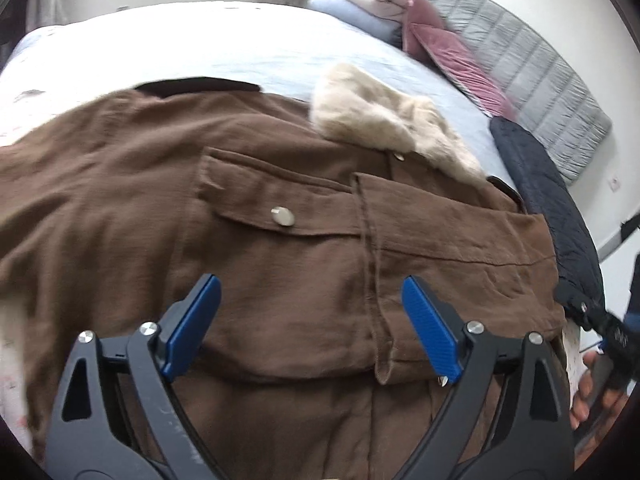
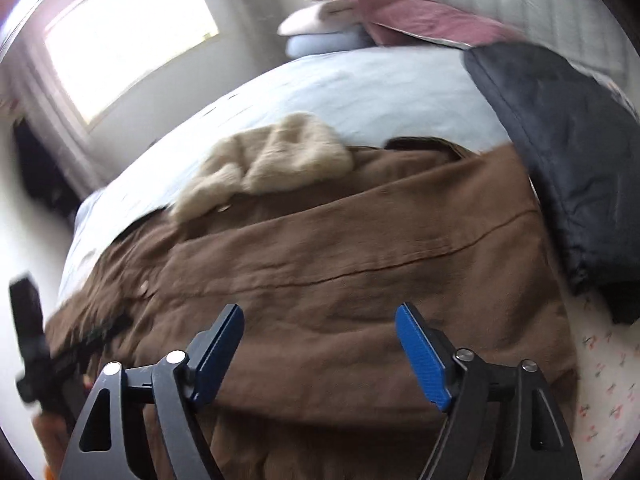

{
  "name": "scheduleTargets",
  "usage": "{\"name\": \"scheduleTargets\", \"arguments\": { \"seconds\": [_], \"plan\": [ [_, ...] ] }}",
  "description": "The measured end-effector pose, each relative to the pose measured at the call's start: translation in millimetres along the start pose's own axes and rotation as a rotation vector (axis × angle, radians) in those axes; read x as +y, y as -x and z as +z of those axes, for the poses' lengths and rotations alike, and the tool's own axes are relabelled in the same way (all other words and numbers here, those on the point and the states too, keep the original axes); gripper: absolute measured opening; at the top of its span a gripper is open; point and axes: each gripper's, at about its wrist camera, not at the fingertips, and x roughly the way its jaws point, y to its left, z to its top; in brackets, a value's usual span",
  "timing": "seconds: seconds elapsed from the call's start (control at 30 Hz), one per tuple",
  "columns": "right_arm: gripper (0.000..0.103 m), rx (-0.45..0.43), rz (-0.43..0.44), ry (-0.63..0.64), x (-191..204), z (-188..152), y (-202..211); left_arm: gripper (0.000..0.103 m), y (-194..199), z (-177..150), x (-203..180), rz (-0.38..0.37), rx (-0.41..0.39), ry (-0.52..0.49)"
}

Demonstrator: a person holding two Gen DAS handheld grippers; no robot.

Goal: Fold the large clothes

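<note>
A large brown jacket (image 1: 280,248) with a beige fur collar (image 1: 384,116) lies spread on the bed, with flap pockets and a metal snap (image 1: 282,216) showing. My left gripper (image 1: 310,292) is open and empty, just above the jacket's front near the pockets. In the right wrist view the same jacket (image 2: 340,264) and its fur collar (image 2: 276,160) fill the middle. My right gripper (image 2: 320,320) is open and empty above the jacket's folded side. The other gripper and hand show at the right edge of the left wrist view (image 1: 612,344).
The bed has a pale blue cover (image 1: 224,52). A dark navy quilted garment (image 1: 548,208) lies to the jacket's right, also in the right wrist view (image 2: 560,152). Pink and grey pillows (image 1: 452,44) and folded bedding sit at the head. A window (image 2: 124,36) is at the left.
</note>
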Motion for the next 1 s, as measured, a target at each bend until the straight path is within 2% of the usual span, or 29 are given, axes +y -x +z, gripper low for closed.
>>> {"name": "scheduleTargets", "arguments": {
  "seconds": [0.1,0.2,0.37,0.5,0.67,0.77,0.83,0.9,0.97,1.0],
  "plan": [
    [0.080,-0.019,0.019,0.026,6,2,17,0.092,32,5,10,0.105,-0.010,-0.013],
    [0.080,-0.045,0.087,0.019,4,5,36,0.092,74,5,34,0.187,-0.033,0.009],
    [0.083,-0.047,0.173,-0.019,1,4,62,0.093,143,-1,105,0.281,-0.045,0.209],
    [0.086,-0.039,0.144,0.032,12,2,63,0.095,173,-10,170,0.370,-0.049,0.368],
    [0.086,0.012,0.128,0.073,21,-4,45,0.095,172,-24,240,0.423,-0.081,0.532],
    [0.086,0.050,0.119,0.096,27,-8,32,0.095,152,-29,280,0.404,-0.091,0.602],
    [0.086,0.063,0.107,0.099,29,-10,28,0.094,136,-30,298,0.424,-0.108,0.648],
    [0.086,0.067,0.114,0.107,31,-11,25,0.092,122,-30,320,0.441,-0.146,0.703],
    [0.086,0.073,0.115,0.111,32,-12,22,0.092,121,-26,328,0.480,-0.226,0.709],
    [0.086,0.073,0.114,0.112,32,-13,21,0.089,120,-22,331,0.512,-0.244,0.711]
  ]
}}
